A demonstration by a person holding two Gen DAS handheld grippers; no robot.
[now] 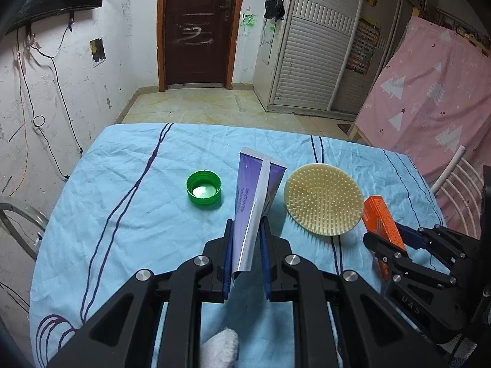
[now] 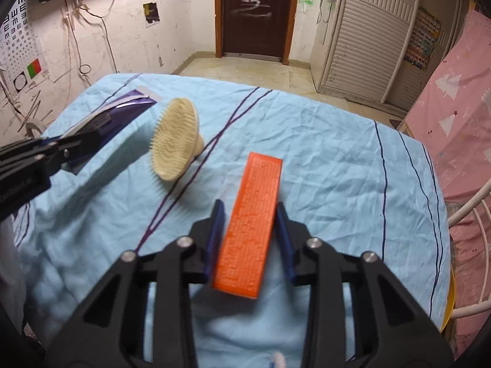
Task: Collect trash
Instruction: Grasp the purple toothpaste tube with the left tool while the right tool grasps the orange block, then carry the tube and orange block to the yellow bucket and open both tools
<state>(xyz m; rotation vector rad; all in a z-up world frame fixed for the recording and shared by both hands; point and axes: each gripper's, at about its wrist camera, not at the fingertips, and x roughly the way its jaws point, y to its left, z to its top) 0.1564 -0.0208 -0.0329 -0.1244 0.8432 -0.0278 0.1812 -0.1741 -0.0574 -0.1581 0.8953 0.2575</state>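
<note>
My left gripper (image 1: 247, 225) is shut on a purple and silver tube (image 1: 256, 202) and holds it over the blue tablecloth (image 1: 122, 214). The tube also shows at the left of the right wrist view (image 2: 122, 110). My right gripper (image 2: 250, 210) is shut on an orange box (image 2: 253, 224), held above the cloth. The orange box (image 1: 382, 217) and the right gripper's fingers (image 1: 373, 242) also show at the right of the left wrist view. A green bottle cap (image 1: 204, 187) lies open side up to the left of the tube.
A round cream bristle brush (image 1: 323, 200) lies between the tube and the orange box; it also shows in the right wrist view (image 2: 175, 145). A white cloth bit (image 1: 219, 348) sits under the left gripper. A white chair (image 2: 469, 245) and a pink sheet (image 1: 429, 107) stand at the right.
</note>
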